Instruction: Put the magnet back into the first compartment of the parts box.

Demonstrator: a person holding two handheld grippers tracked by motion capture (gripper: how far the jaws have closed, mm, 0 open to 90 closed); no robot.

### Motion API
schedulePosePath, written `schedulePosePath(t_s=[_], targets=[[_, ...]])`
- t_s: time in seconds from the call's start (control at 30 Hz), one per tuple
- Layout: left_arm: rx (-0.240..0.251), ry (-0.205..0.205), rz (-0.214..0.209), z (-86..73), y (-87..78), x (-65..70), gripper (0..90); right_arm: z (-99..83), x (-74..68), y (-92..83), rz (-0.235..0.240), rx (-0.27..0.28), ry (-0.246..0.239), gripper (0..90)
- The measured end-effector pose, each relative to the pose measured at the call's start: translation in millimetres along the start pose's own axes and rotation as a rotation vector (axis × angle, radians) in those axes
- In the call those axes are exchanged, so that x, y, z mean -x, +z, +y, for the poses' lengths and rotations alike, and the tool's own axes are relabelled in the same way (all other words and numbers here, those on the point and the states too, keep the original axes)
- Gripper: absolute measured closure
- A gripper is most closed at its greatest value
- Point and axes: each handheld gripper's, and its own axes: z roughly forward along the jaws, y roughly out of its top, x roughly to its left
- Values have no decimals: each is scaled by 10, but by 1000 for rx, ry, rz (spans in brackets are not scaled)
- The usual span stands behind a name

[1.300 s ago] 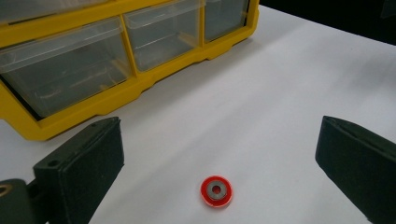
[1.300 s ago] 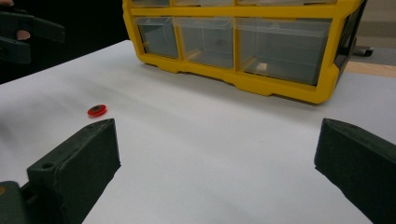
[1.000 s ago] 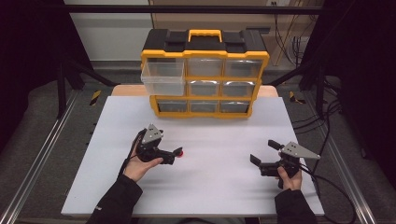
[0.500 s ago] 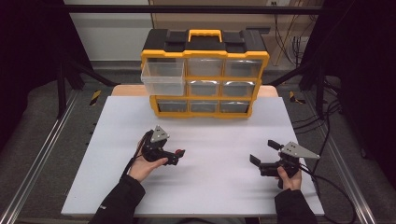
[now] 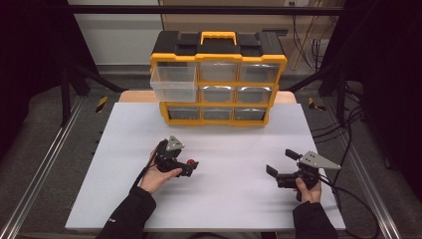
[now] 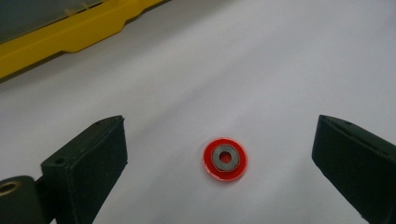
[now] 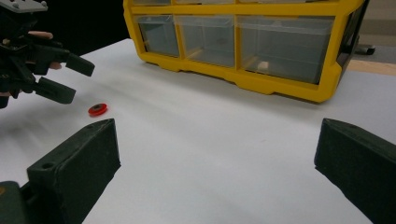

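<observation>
On the white counter (image 5: 224, 199), left of centre, I've got the left gripper (image 5: 189, 166) with fingers (image 6: 88, 163) spread wide, holding nothing; the red washer (image 6: 224, 158) lies flat between them, touching neither. It's a red disc with a grey hex nut at its middle. Right gripper (image 5: 278, 164) fingers (image 7: 74, 172) also wide open, empty, well apart from the washer. Yellow drawer organizer (image 5: 219, 79) sits at the far edge, one drawer (image 5: 174, 83) pulled out.

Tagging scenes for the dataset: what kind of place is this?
Likely a lab data-collection bench, not a home: a white table framed by metal rails, a yellow drawer organizer, cables on the floor, and a hand-held gripper over a small red washer.
</observation>
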Motion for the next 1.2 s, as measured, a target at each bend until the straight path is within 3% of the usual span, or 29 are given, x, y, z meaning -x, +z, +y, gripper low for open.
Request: schedulePosePath(t_s=[0.4,0.57,1.2], targets=[[-55,16,-3,-32,107,25,76,-1,-1,3,0,0,1,4],[-72,31,11,-49,145,49,133,-1,0,2,-1,-1,-1,4],[-88,30,13,-66,163,89,367,2,5,0,-2,2,-3,4]])
